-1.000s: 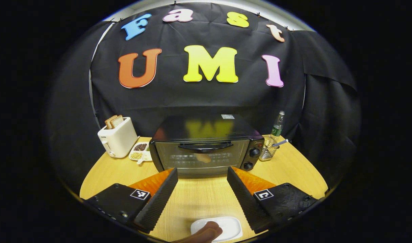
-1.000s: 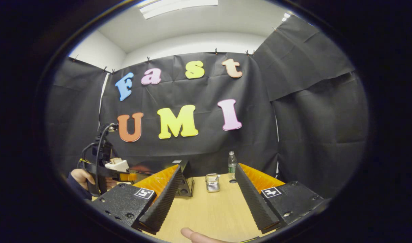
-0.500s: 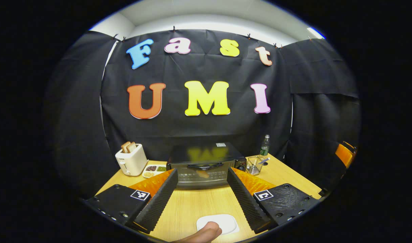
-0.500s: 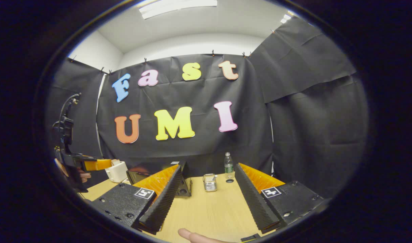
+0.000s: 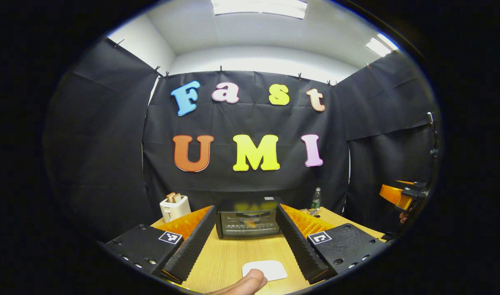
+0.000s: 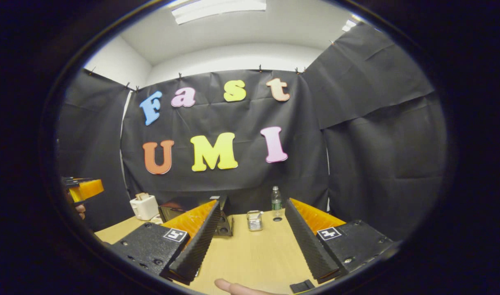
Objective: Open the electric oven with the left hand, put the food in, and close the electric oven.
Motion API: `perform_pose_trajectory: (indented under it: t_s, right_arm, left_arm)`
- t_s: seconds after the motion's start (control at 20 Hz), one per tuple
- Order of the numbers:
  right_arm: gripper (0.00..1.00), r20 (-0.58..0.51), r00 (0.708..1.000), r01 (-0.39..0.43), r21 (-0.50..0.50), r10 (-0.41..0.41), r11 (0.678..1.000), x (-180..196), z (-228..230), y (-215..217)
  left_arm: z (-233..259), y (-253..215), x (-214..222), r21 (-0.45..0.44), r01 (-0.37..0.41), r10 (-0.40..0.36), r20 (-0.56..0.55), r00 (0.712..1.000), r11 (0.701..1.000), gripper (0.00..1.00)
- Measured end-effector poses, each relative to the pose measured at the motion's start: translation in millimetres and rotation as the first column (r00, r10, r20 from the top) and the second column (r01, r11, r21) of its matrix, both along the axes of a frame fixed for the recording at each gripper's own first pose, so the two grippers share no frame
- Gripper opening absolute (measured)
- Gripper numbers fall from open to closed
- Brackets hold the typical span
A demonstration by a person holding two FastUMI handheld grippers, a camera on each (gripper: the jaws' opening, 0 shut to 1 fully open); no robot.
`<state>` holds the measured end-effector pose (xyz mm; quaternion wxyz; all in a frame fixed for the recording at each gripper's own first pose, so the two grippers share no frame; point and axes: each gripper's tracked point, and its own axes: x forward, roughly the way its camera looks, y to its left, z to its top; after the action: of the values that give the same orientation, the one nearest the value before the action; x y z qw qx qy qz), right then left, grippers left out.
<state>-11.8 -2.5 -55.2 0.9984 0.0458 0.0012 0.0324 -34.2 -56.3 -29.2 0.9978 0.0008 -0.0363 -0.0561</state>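
Both tools held level — left tool [image 5: 246, 239] and right tool [image 6: 250, 241] spread, empty — facing the shut oven [image 5: 248, 222].

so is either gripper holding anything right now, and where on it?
Nothing held. The left gripper is open, with bare table between its fingers and the oven farther off, door shut. The right gripper is open over the table too.
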Motion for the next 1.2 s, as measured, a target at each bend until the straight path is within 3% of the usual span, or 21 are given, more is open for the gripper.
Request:
perform_pose_trajectory:
  t_s: [0.1,0.35,0.4,0.5,1.2]
  right_arm:
    - [0.99,-0.001,1.000,-0.002,-0.007,0.002,1.000,-14.3,-1.2,1.9]
    - [1.00,0.017,1.000,0.016,-0.040,-0.016,0.999,-39.8,1.4,-0.7]
    - [0.96,0.013,1.000,0.017,-0.049,-0.017,0.999,-42.0,0.5,0.4]
    - [1.00,0.007,1.000,0.009,-0.064,-0.008,0.998,-46.1,2.8,5.4]
    - [1.00,0.044,0.998,0.042,-0.084,-0.038,0.996,-54.9,9.0,3.8]
  left_arm:
    - [-5.1,9.7,-19.9,-0.019,-0.027,0.027,-0.003,1.000,0.999,0.96]
    - [0.1,9.0,-41.0,-0.017,-0.001,0.002,0.019,1.000,1.000,0.96]
    - [0.9,9.7,-42.5,-0.018,-0.002,0.002,0.022,1.000,1.000,0.96]
    - [-4.6,9.4,-44.6,-0.027,0.001,-0.001,0.012,1.000,1.000,0.96]
    - [-10.2,15.8,-47.3,-0.021,-0.011,0.011,-0.006,1.000,1.000,0.96]
